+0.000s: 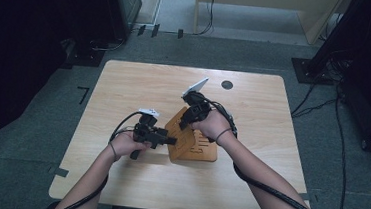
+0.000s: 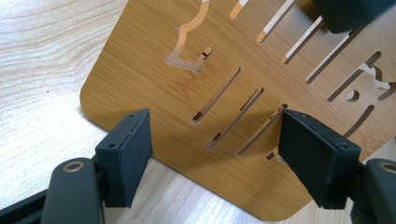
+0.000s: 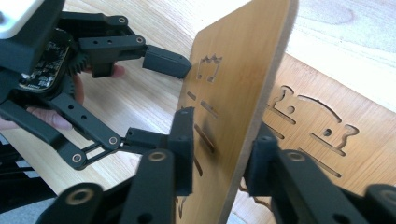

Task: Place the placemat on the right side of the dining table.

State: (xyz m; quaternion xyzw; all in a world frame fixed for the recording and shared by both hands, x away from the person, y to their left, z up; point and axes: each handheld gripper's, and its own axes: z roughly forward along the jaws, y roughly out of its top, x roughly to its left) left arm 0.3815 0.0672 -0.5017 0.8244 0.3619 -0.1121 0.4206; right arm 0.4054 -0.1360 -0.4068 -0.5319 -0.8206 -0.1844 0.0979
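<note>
The right gripper (image 3: 217, 154) has its jaws on either side of a raised slotted wooden panel (image 3: 233, 93), closing onto its faces. The left gripper (image 2: 215, 144) has its jaws apart, pads against that panel. A second cut-out panel (image 1: 200, 153) lies flat mid-table (image 1: 125, 84).

Both forearms reach in over the table. The left gripper (image 1: 168, 141), jaws parted, points sideways toward the right gripper (image 3: 217, 154), whose jaws stand either side of an upright wooden panel (image 3: 233, 93).
</note>
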